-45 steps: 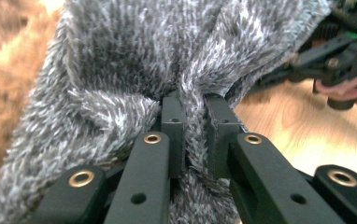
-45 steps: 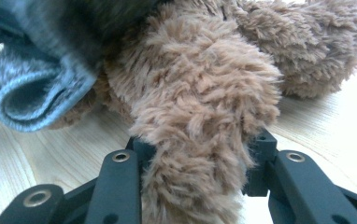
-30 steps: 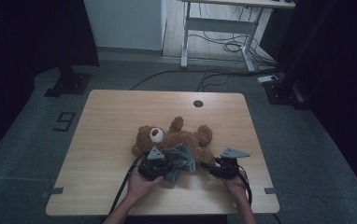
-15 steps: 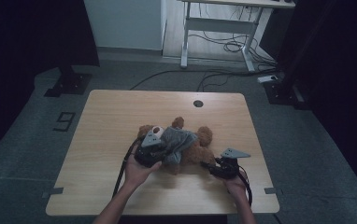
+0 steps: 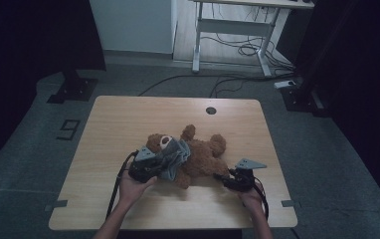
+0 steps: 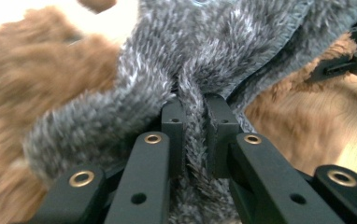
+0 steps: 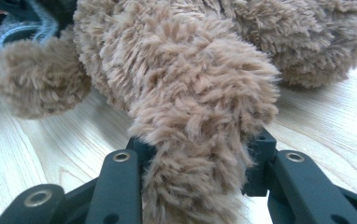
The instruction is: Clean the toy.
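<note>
**Both grippers clamped on a plush bear and its grey garment**

A brown plush teddy bear (image 5: 198,154) lies on its back at the centre of the light wooden desk (image 5: 128,119) in the high view, its head toward the left of the frame and 1 arm raised toward the top. A grey fuzzy fabric garment (image 5: 174,158) is bunched over its head and chest.

The left gripper (image 5: 150,167), held in the person's left hand (image 5: 131,186), sits just lower left of the bear's head. In the left gripper view its jaws are pressed close together, pinching a fold of the grey fabric (image 6: 193,116) between the 2 black pads, with brown fur (image 6: 41,70) behind it at the upper left of the frame.

The right gripper (image 5: 226,178), held in the person's right hand (image 5: 251,195), is at the lower right of the bear. In the right gripper view its jaws are clamped on 1 brown furry leg (image 7: 195,140), which bulges between and above them. The rest of the bear's body (image 7: 307,37) rests on the desk (image 7: 36,154) across the top of that frame.
</note>
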Demonstrator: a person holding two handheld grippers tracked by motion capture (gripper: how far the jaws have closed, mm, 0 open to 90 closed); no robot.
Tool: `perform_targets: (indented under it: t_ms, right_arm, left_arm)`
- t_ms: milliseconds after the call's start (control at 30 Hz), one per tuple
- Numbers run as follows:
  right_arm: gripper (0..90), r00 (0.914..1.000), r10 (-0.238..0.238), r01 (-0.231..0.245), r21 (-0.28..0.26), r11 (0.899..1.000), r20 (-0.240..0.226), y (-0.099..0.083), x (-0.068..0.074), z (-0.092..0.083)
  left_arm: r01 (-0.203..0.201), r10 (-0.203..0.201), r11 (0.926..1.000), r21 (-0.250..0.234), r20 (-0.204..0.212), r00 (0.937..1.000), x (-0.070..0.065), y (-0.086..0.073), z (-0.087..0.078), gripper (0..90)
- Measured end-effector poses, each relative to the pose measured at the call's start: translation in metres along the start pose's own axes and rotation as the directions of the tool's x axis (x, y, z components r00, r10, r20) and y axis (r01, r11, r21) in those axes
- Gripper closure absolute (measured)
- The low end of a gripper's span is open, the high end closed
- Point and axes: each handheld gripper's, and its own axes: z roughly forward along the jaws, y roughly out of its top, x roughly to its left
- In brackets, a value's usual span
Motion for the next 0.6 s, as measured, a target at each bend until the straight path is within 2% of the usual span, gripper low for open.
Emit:
perform_targets:
  t_ms: [100,233,367,500,600]
  right_arm:
    - [59.7,1.0,0.005,-0.005,-0.002,1.0,-0.003,0.0,-0.001,0.0]
    - [59.7,1.0,0.007,-0.007,-0.001,1.0,-0.005,-0.001,-0.001,0.0]
    - [59.7,1.0,0.007,-0.007,0.001,1.0,-0.007,-0.001,-0.002,0.0]
    - [59.6,0.9999,0.009,-0.009,0.003,1.0,-0.009,-0.001,-0.002,0.0]
    - [59.5,0.9999,0.009,-0.009,0.003,1.0,-0.009,-0.001,-0.002,0.0]
  left_arm:
    - [0.012,-0.013,0.9998,-0.013,-0.018,0.9998,0.007,-0.005,-0.01,79.7]
    - [0.053,-0.054,0.9982,-0.026,-0.034,0.998,0.021,-0.016,-0.02,79.7]
    - [0.104,-0.104,0.9945,-0.017,-0.05,0.9933,0.039,-0.03,-0.026,79.8]
    - [0.13,-0.13,0.9915,0.0,-0.081,0.9883,0.05,-0.039,-0.03,79.9]
    - [0.141,-0.142,0.9899,-0.011,-0.094,0.9855,0.053,-0.04,-0.035,79.9]
